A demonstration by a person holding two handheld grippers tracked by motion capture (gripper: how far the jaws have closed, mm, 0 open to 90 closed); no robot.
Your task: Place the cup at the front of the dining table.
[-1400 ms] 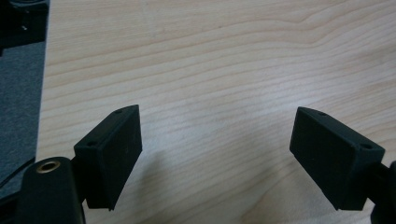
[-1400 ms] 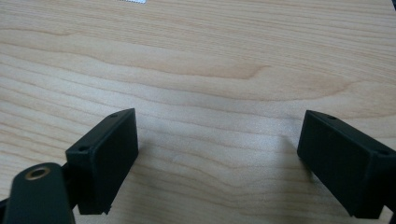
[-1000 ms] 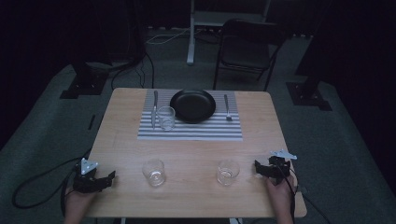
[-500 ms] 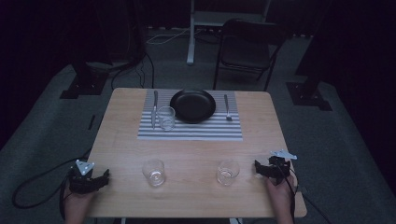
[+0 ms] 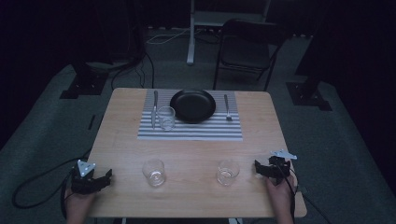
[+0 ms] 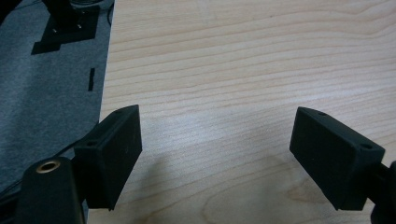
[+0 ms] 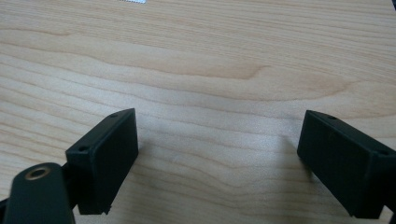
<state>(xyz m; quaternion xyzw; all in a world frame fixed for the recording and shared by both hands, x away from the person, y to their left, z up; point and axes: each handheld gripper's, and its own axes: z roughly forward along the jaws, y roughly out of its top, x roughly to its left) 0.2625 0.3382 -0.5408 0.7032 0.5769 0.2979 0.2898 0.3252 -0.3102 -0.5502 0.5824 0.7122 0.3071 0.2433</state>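
Two small clear drinking glasses stand near the front edge of the light wooden counter (image 5: pixel 187 149). One, the left clear glass (image 5: pixel 154 172), is at about 7 o'clock from the middle of the counter. The other, the right clear glass (image 5: pixel 228 172), is at about 5 o'clock. Nothing holds them.

The left gripper (image 5: pixel 95 181) rests at 9 o'clock from the left glass, well apart from it. Its fingers (image 6: pixel 112 156) are wide apart with only bare wood between them. The right gripper (image 5: pixel 266 168) sits at 3 o'clock from the right glass, near it. Its fingers (image 7: pixel 105 156) are wide apart too, and hold nothing.

Farther back, at 12 o'clock, lies a grey and white striped place mat (image 5: pixel 189 128). On it are a round black plate (image 5: pixel 193 105), a third clear glass (image 5: pixel 166 117), a metal knife (image 5: pixel 155 108) and a metal fork (image 5: pixel 227 108).

I think the place is partly set. The two front glasses are still to be picked up.
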